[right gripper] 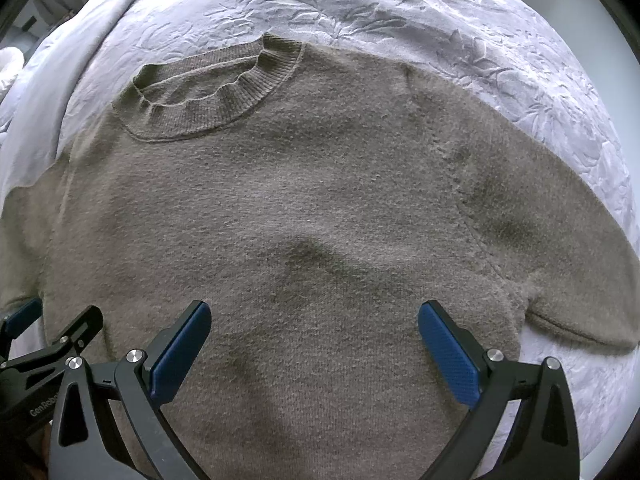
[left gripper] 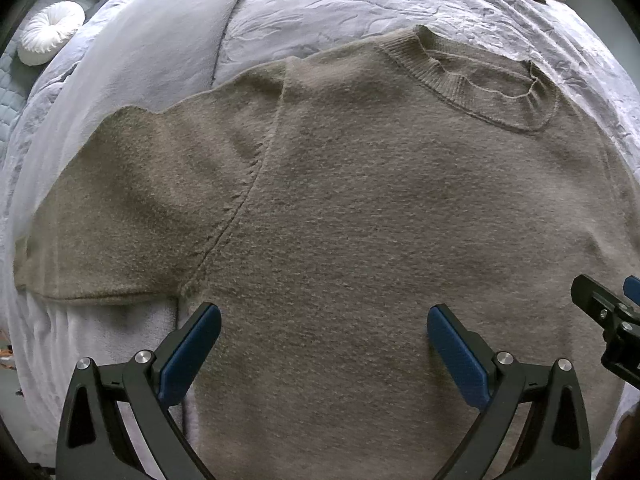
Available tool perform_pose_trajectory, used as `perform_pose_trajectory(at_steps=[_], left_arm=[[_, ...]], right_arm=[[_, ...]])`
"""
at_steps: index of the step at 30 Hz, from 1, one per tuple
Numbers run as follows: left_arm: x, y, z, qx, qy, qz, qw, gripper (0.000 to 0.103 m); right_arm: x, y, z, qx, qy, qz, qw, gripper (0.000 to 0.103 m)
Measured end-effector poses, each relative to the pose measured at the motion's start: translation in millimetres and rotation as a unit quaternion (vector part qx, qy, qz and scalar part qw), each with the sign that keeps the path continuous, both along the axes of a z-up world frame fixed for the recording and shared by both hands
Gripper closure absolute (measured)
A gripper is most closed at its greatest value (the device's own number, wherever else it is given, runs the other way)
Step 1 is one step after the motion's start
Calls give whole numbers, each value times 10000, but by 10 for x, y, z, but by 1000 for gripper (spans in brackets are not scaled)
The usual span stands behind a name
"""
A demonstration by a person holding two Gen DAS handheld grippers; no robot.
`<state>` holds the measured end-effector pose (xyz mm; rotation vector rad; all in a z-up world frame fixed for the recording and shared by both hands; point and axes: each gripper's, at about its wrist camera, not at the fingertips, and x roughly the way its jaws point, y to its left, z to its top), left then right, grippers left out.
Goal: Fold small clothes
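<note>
Taupe knitted short-sleeved sweater (left gripper: 360, 200), flat on pale embossed bedspread (left gripper: 340, 4); left gripper (left gripper: 324, 316) and right gripper (right gripper: 314, 312) spread wide, empty.

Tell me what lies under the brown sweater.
The brown sweater lies flat on a pale quilted bedspread with a leaf pattern, which shows around its collar and sleeves. A plain pale blanket shows beside the left sleeve. Whatever is directly beneath the sweater's body is covered.

Left gripper (left gripper: 324, 316) and right gripper (right gripper: 314, 312) alike — black angular plastic arms, triangular cut-outs, silver round screw heads, textured blue pads (right gripper: 448, 354), white lettering "GenRob" — partly hidden — on one body.
</note>
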<state>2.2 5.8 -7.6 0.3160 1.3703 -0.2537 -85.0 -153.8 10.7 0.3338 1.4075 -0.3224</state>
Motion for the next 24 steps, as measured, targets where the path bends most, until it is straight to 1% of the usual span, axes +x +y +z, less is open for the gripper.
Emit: perform_pose_trajectory(at_steps=[13,24], left_arm=[[50,63,-1,27,24,-12,10000,0],[39,5,19,21,29,-3,10000,0]], right_arm=[[19,-6,-9,-10,17,9,10000,0],[27,1,-8,-29,28,29,10000,0]])
